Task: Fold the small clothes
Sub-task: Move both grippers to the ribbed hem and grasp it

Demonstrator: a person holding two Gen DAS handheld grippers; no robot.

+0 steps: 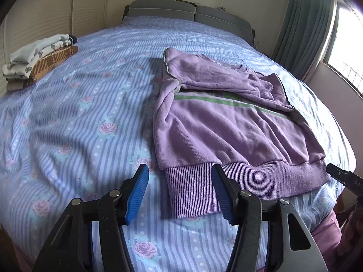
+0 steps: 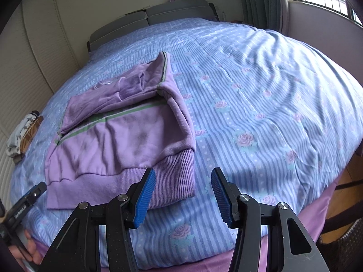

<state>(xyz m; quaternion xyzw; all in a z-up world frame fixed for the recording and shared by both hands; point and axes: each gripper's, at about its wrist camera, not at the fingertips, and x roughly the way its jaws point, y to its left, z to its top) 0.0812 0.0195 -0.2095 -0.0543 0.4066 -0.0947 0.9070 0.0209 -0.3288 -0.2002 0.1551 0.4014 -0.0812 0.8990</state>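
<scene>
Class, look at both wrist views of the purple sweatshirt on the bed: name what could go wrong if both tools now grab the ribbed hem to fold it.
1. The left tool straddles only the ribbed hem's corner of the purple fleece sweatshirt; it may pinch the striped floral bedsheet too.
2. The right tool sits beside the hem's other corner and could miss.
3. The sleeves folded loosely on top may slide off.

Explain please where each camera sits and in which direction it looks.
Left wrist view: sits on the left gripper, looks down the bed at the purple sweater's hem corner; own blue-padded fingers show open.
Right wrist view: sits on the right gripper, faces the hem's opposite corner; own fingers open, a hand at the left edge.
Shared: sweater, bed, folded clothes stack, headboard.
</scene>
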